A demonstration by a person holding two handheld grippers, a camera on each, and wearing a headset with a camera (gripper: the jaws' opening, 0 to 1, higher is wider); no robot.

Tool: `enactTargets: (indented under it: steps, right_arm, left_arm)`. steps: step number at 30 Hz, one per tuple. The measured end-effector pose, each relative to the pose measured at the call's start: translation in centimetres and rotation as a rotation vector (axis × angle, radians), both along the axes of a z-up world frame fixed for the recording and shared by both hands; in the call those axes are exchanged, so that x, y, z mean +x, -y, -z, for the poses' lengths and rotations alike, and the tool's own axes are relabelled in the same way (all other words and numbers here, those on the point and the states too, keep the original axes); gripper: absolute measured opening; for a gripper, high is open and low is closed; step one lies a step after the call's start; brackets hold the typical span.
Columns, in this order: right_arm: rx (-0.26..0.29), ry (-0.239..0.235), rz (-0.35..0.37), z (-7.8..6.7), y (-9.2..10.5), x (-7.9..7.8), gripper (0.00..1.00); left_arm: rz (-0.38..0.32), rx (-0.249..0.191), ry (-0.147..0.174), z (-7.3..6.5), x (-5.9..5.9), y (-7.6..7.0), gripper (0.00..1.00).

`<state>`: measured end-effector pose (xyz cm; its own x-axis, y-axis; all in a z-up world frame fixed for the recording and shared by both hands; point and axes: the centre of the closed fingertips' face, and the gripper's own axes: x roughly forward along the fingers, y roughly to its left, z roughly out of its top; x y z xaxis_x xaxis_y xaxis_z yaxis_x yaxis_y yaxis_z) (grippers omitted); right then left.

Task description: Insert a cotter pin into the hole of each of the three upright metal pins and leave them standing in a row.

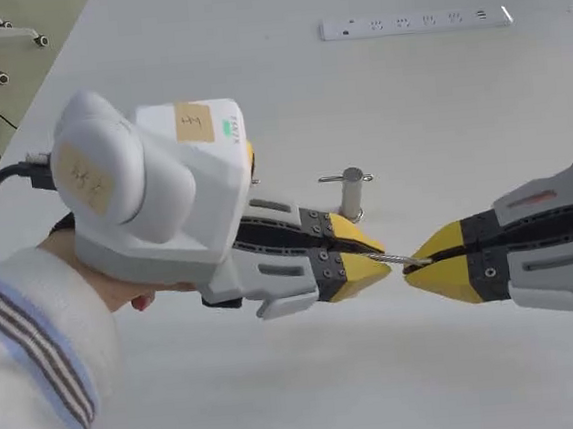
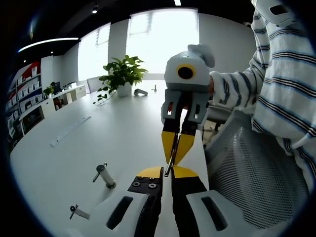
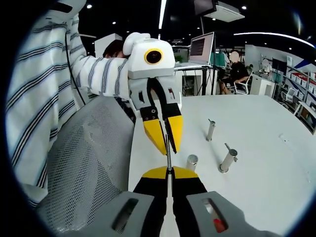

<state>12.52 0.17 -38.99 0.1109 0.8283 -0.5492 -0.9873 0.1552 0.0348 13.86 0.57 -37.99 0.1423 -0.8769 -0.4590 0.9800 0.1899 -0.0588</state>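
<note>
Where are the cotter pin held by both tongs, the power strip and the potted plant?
cotter pin (image 1: 396, 258): head view, middle of its bare shaft.
power strip (image 1: 415, 23): head view, middle of its white body.
potted plant (image 2: 123, 70): left gripper view, its green leaves.

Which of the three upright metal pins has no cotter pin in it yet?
The silver metal pin nearest the right tongs in the right gripper view: bare top. The farthest pin and the rightmost pin each carry a cotter pin.
</note>
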Motion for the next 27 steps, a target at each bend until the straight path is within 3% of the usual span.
enactTargets:
  steps: [7, 10, 14, 18, 21, 27]
  right_arm:
    - [-0.039, 0.022, 0.038, 0.8, 0.9, 1.3, 0.00]
    - [-0.063, 0.026, 0.054, 1.6, 1.4, 1.9, 0.00]
    - [-0.108, 0.023, 0.085, 2.8, 2.2, 2.7, 0.00]
    - [-0.129, 0.022, 0.092, 3.6, 2.6, 3.2, 0.00]
    - [-0.181, 0.035, 0.088, 4.4, 3.0, 3.6, 0.00]
    - [-0.204, 0.036, 0.072, 5.3, 3.3, 3.9, 0.00]
  left_arm:
    - [-0.066, 0.024, 0.022, 0.7, 1.5, -0.8, 0.19]
    - [-0.110, 0.073, 0.019, 1.9, 2.5, -1.3, 0.22]
    - [-0.115, 0.123, 0.036, 3.0, 3.1, -1.6, 0.29]
    - [-0.112, 0.135, 0.033, 3.3, 3.3, -1.3, 0.25]
    - [-0.112, 0.151, 0.035, 3.6, 3.5, -1.2, 0.25]
    - [-0.115, 0.163, 0.024, 4.1, 3.8, -0.9, 0.21]
